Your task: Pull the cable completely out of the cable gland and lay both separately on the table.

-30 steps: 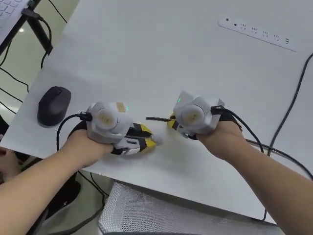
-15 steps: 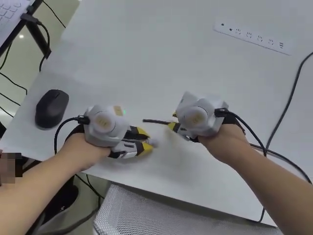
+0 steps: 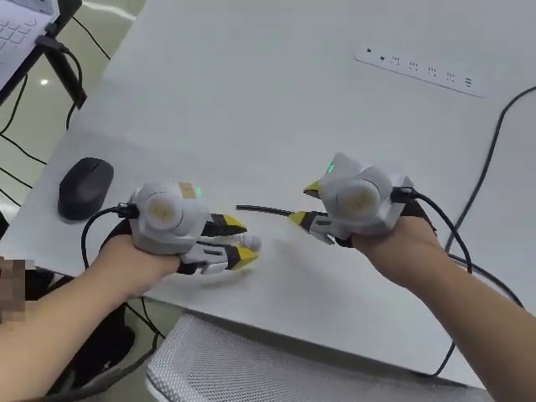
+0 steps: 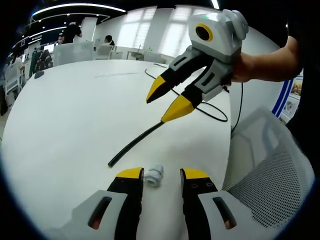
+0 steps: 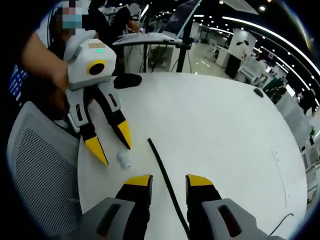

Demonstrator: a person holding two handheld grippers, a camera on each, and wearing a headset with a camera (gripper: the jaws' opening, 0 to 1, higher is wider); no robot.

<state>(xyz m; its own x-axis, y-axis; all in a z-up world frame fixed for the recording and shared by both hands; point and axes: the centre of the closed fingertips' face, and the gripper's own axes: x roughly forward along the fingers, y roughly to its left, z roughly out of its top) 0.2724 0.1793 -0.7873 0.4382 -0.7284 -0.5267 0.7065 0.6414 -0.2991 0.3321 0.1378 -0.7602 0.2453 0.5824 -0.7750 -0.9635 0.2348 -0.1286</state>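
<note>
A small white cable gland (image 4: 154, 175) lies on the white table (image 3: 251, 109), just ahead of my left gripper (image 4: 162, 175), whose jaws stand open on either side of it. The thin black cable (image 4: 134, 144) lies apart from the gland, straight on the table. My right gripper (image 5: 167, 181) is open, and the cable (image 5: 159, 160) runs between its jaws without being pinched. In the head view the left gripper (image 3: 243, 240) and the gland (image 3: 252, 244) are near the front edge. The right gripper (image 3: 303, 203) sits at the cable's (image 3: 264, 209) right end.
A black mouse (image 3: 85, 186) rests at the left edge of the table. A white power strip (image 3: 419, 67) lies at the far right, and a black lead (image 3: 486, 159) runs down the right side. A mesh chair (image 3: 234, 368) stands below the front edge.
The two grippers have drawn apart, the right one to the right and the left one slightly left. More of the black cable shows between them.
</note>
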